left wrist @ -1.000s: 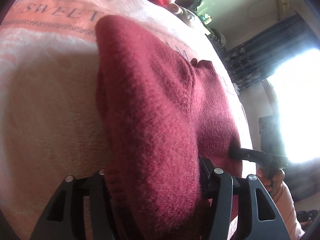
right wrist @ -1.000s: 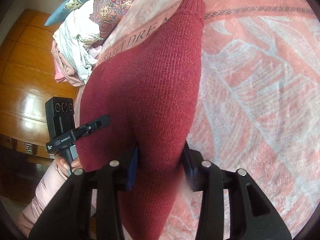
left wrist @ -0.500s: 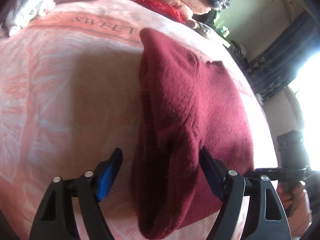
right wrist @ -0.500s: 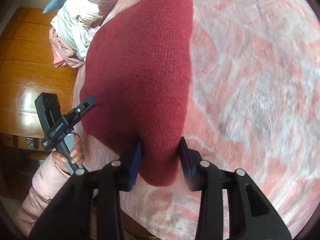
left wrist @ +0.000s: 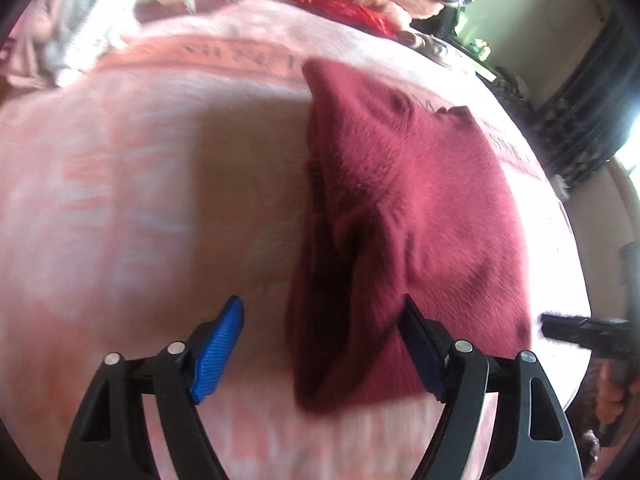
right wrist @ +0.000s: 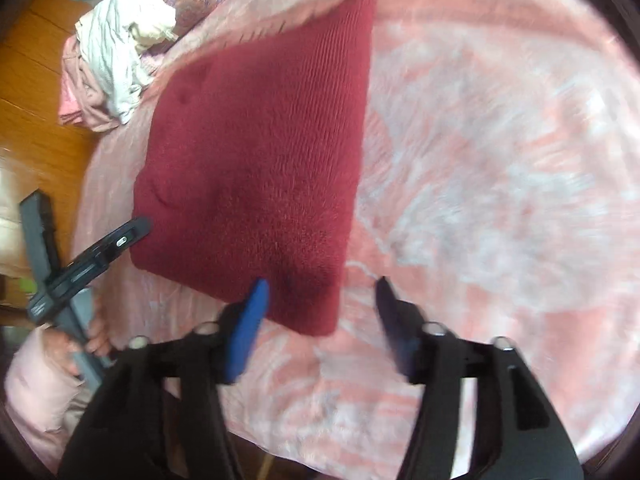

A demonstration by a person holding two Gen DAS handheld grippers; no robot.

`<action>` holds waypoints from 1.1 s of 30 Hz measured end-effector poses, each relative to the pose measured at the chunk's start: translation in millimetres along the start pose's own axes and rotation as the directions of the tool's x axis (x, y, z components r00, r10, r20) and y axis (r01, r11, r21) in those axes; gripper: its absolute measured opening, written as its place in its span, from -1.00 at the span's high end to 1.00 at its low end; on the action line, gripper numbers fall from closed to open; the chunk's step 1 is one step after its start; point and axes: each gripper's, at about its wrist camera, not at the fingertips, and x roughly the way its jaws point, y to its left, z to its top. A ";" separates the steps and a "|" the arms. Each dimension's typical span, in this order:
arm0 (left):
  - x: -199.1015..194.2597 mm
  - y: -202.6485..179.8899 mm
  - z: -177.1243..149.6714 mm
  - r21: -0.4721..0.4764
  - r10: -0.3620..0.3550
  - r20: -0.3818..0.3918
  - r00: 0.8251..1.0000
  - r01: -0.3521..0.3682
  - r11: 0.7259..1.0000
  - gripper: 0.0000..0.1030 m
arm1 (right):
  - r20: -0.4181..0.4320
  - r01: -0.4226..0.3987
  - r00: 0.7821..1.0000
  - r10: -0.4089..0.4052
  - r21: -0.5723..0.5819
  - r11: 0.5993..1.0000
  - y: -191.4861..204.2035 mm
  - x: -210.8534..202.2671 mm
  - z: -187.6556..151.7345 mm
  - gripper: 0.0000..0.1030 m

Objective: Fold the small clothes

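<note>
Maroon knitted sweater (right wrist: pixel 256 168) is lying folded on the pink patterned blanket (right wrist: pixel 500 160), left gripper (left wrist: pixel 320 340) released, right gripper (right wrist: pixel 320 304) opening off its near corner.

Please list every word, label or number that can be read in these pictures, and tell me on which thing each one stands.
No text can be read with certainty.
Dark printed letters on the border of the pink blanket, above the red sweater: blurred, not readable.
A few more letters on the blanket border right of the sweater: too blurred and partly covered.
A small pale label on the left gripper, seen from the right wrist: too small to read.
</note>
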 end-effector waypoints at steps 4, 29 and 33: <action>-60.7 -11.6 -14.2 -0.017 0.065 0.032 0.997 -0.065 0.998 -0.82 | 0.082 0.074 0.994 -0.078 0.041 0.996 29.8 -57.8 -21.5 -0.73; -134.6 -42.4 -81.4 0.117 0.175 0.137 0.975 -0.192 0.974 -0.93 | 0.209 0.287 0.933 -0.292 0.057 0.956 77.1 -62.4 -105.7 -0.79; -134.9 -42.5 -82.3 0.125 0.191 0.148 0.970 -0.210 0.970 -0.93 | 0.219 0.282 0.933 -0.286 0.050 0.958 78.5 -63.0 -102.8 -0.79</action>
